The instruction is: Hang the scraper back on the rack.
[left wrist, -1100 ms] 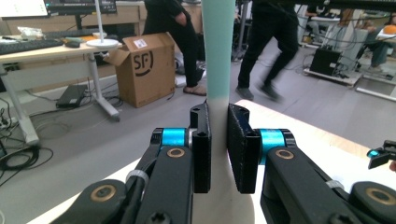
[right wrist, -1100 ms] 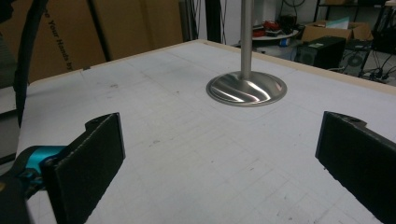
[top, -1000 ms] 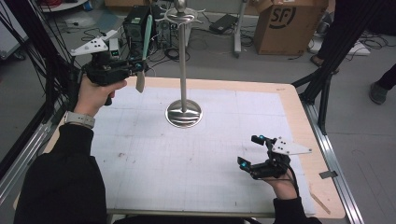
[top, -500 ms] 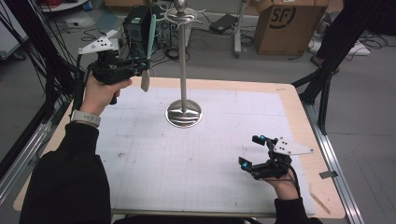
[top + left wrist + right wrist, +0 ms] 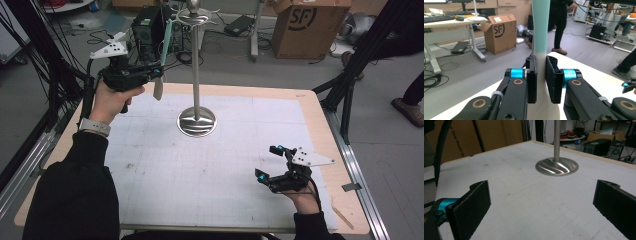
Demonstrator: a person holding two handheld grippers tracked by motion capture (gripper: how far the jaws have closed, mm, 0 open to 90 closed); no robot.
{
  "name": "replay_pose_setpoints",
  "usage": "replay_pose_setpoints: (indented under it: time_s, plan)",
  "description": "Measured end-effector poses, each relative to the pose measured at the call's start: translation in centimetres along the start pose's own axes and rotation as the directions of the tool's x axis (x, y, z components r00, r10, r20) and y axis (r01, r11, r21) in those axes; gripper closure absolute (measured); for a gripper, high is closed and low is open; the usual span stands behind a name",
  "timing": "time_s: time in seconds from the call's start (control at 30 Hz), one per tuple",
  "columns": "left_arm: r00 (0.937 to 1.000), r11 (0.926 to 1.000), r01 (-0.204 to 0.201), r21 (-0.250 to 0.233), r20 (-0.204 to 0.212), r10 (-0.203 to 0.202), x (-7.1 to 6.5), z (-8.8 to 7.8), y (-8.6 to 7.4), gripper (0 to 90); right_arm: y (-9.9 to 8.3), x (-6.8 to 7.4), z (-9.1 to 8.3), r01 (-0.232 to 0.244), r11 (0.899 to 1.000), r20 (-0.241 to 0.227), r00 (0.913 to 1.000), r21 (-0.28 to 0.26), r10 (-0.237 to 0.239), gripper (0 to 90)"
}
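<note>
Since a second ago the left gripper (image 5: 156,76) has carried its load a little rightward and upward, toward the head of the metal stand (image 5: 196,75), while the right gripper (image 5: 268,165) has not budged near the desk's (image 5: 150,200) front right corner. The left gripper's jaws are clamped on a long, flat utensil handle (image 5: 540,27), mint green above and cream below, which hangs upright over the desk's far left corner; its top reaches close to the small ring of hooks (image 5: 192,17) at the top of the stand, though whether it touches I cannot tell. The right gripper's jaws stand wide apart with nothing between them.

The utensil looks light and stiff, probably smooth plastic or silicone, so it could pivot or slip in a narrow pinch. The present hold, low on the cream part across the flat faces, seems sensible: it leaves the green end free for hanging. The stand's broad base (image 5: 556,166) looks heavy enough to stay put.
</note>
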State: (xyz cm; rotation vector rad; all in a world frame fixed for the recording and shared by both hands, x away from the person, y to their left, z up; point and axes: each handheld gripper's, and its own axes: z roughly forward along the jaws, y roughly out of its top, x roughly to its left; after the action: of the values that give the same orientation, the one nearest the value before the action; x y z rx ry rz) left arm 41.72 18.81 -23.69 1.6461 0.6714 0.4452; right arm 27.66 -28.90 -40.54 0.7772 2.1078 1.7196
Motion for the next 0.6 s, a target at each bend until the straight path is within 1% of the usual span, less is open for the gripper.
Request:
replay_pose_setpoints:
  time_s: [0.13, 0.23, 0.43, 0.6]
  plan:
    - [1.0000, 1.0000, 0.001, 0.000, 0.007, -0.001, -0.1, 0.2, -0.1, 80.2, 0.0, 0.0, 0.0, 0.002, 1.000, -0.003, 1.0000, 0.000, -0.002, 0.4]
    - [1.0000, 1.0000, -0.003, 0.007, -0.001, 0.003, -0.1, 0.5, -0.2, 80.2, 0.0, 0.0, 0.0, 0.002, 1.000, 0.000, 1.0000, 0.001, -0.002, 0.4]
    - [1.0000, 1.0000, 0.000, 0.009, -0.004, 0.000, -0.3, 1.2, -0.4, 80.1, -0.1, 0.0, 0.1, 0.003, 1.000, -0.003, 1.0000, 0.008, -0.003, 0.4]
    - [0.9997, 0.9998, 0.012, 0.017, -0.024, -0.011, -0.7, 1.9, -0.3, 79.9, -0.1, 0.0, 0.1, 0.007, 1.000, -0.005, 1.0000, 0.007, -0.007, 0.4]
